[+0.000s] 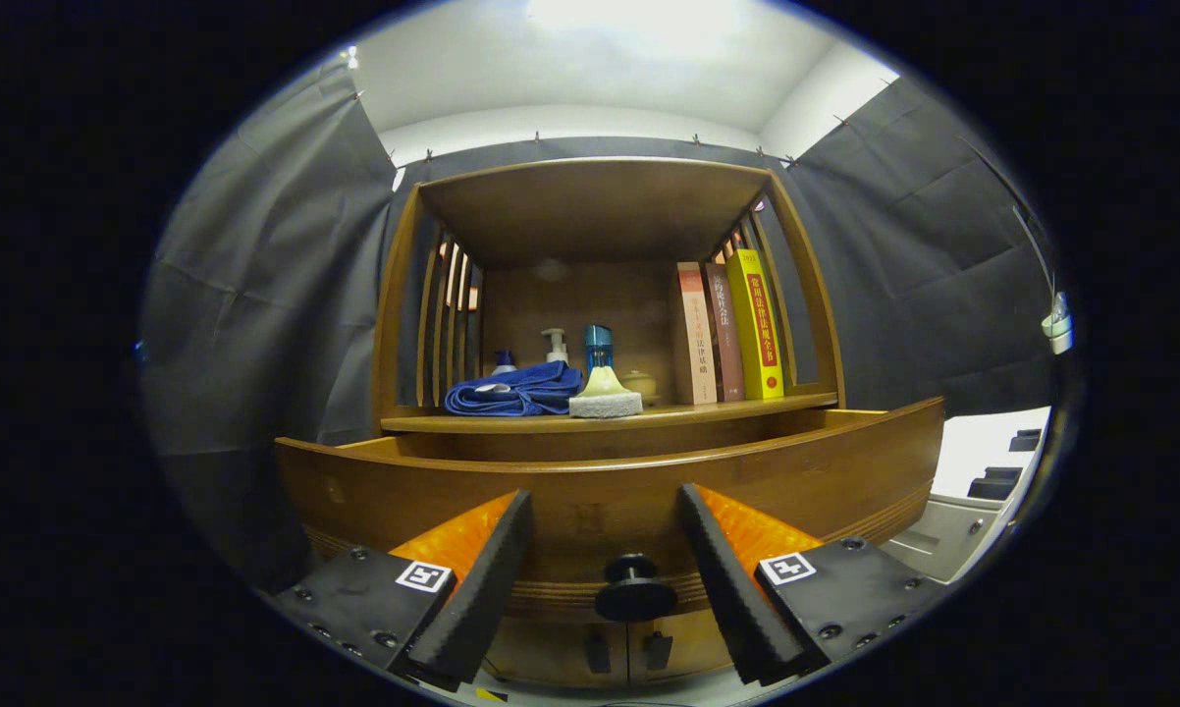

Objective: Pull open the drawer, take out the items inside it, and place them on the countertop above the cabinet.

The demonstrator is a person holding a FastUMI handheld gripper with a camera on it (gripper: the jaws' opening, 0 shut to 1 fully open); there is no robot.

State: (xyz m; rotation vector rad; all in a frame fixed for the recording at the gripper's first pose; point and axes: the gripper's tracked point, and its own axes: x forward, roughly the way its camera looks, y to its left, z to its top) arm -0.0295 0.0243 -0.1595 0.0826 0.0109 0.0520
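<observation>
1. The fingers [605,550] are spread wide apart and grip nothing; their black ribbed pads [482,579] flank an open gap.
2. In that gap, touching neither pad, sits the drawer's round black knob [635,589].
3. The knob is fixed to the curved wooden front of the drawer [590,491], which is pulled out toward the fingers; I cannot see what lies inside it.
4. Just beyond the drawer runs the table [747,405], the flat wooden top of the cabinet.
5. On it, ahead of the fingers, lies a folded blue cloth [516,389], with a pale sponge [606,398] just beside it.
6. Behind these stand a pump bottle [555,346] and a blue bottle [598,346].
7. Beyond the right finger, three books [727,334] stand upright.
</observation>
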